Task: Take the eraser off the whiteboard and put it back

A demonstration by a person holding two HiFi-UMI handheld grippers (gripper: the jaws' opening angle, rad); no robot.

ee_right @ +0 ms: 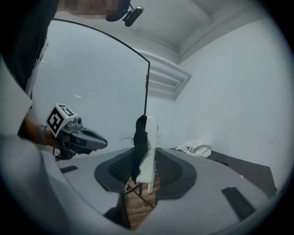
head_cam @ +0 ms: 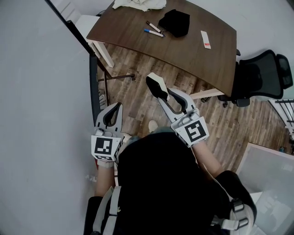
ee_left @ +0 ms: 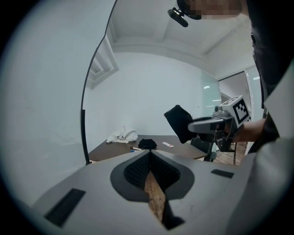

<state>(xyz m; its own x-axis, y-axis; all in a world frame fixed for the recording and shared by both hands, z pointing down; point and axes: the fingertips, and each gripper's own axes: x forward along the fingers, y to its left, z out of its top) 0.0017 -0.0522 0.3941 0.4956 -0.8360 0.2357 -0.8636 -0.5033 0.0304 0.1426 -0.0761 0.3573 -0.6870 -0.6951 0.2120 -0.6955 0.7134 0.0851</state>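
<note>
Head view: the big pale whiteboard [head_cam: 41, 92] with its black frame stands at my left, and wood-plank floor [head_cam: 138, 101] lies open beneath me. Ahead, the dark brown wooden surface [head_cam: 202, 59] carries two markers [head_cam: 154, 30], a black cloth lump [head_cam: 174, 22] and a white rag [head_cam: 138, 3]. A black mesh office chair [head_cam: 264, 78] sits to the right. My right gripper [head_cam: 164, 97] holds the white plastic eraser with black felt face [head_cam: 156, 85] in the air, off the whiteboard, over bare floor. My left gripper [head_cam: 118, 108] hangs near the board's frame.

Left gripper view: my fingers meet at the tips, nothing between them. The eraser [ee_left: 179, 123] shows its black face, tilted, before the surface [ee_left: 151, 149].

Right gripper view: my fingers clamp the eraser [ee_right: 148, 151] upright, felt left, white back right; the frame [ee_right: 146, 87] rises behind it.
</note>
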